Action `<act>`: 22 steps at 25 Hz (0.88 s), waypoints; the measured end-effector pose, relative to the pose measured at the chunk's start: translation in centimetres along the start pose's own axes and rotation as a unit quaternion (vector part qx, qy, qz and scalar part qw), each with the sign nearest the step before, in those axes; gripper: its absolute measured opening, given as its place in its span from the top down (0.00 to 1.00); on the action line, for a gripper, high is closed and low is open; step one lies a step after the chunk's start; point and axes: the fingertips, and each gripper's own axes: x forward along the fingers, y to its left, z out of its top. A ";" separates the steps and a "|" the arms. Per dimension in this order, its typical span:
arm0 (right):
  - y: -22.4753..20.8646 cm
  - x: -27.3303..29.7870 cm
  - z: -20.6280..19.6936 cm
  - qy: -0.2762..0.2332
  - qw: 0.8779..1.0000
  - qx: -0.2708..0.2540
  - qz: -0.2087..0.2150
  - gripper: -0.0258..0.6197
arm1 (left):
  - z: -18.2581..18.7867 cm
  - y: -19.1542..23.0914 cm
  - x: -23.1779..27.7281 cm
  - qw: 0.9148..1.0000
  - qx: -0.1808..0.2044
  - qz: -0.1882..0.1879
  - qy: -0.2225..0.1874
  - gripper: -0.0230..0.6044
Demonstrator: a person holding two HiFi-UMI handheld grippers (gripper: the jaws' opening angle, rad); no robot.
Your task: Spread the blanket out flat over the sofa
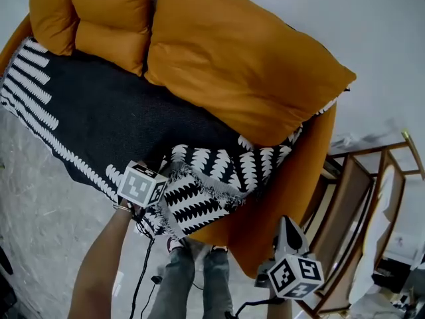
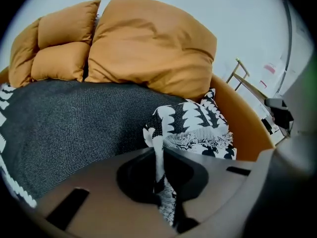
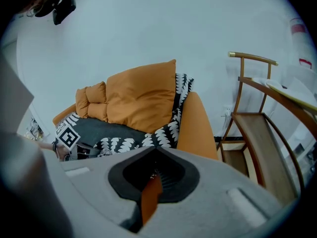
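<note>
- Blanket (image 1: 99, 105): its dark middle already lies flat over most of the sofa (image 1: 292, 178) seat. The patterned border hangs over the front edge at the left.
- Unfinished part: the right front corner (image 1: 199, 191) is doubled back on itself, fringe uppermost, just beside the sofa arm. I judge the job mostly done, with this flap left to unfold and draw toward the arm.
- Left gripper (image 2: 158, 155): jaws clamped on a pinch of that patterned flap, which runs down between them.
- Right gripper (image 3: 155, 157): jaws together and no blanket in them. It hangs in front of the sofa arm, apart from the cloth. A thin orange strip shows in the slot; I cannot tell what it is.
- Back edge: 1 large cushion (image 1: 232, 65) and 2 smaller cushions (image 1: 106, 18) sit on the blanket, so the far side is pinned and will likely resist a hard pull.
- Room: open floor (image 1: 40, 198) lies in front. A wooden chair (image 1: 358, 198) stands near the arm on the right, limiting a wide swing there.
</note>
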 end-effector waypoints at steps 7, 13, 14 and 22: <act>-0.8 -1.2 0.8 -0.002 1.000 0.000 -0.007 0.95 | 0.5 -1.4 -1.8 1.000 -0.014 0.006 -0.018 0.94; -0.3 -1.8 1.2 0.000 1.000 -0.009 -0.003 0.95 | 1.0 -3.6 -4.1 0.998 -0.037 0.002 -0.043 0.94; -0.2 -1.8 1.3 0.001 1.000 -0.011 -0.002 0.95 | 1.0 -4.1 -4.5 0.998 -0.039 0.000 -0.047 0.94; 0.0 -3.2 1.4 0.009 1.000 -0.003 -0.005 0.95 | 0.9 -7.6 -7.4 0.995 -0.076 -0.010 -0.065 0.94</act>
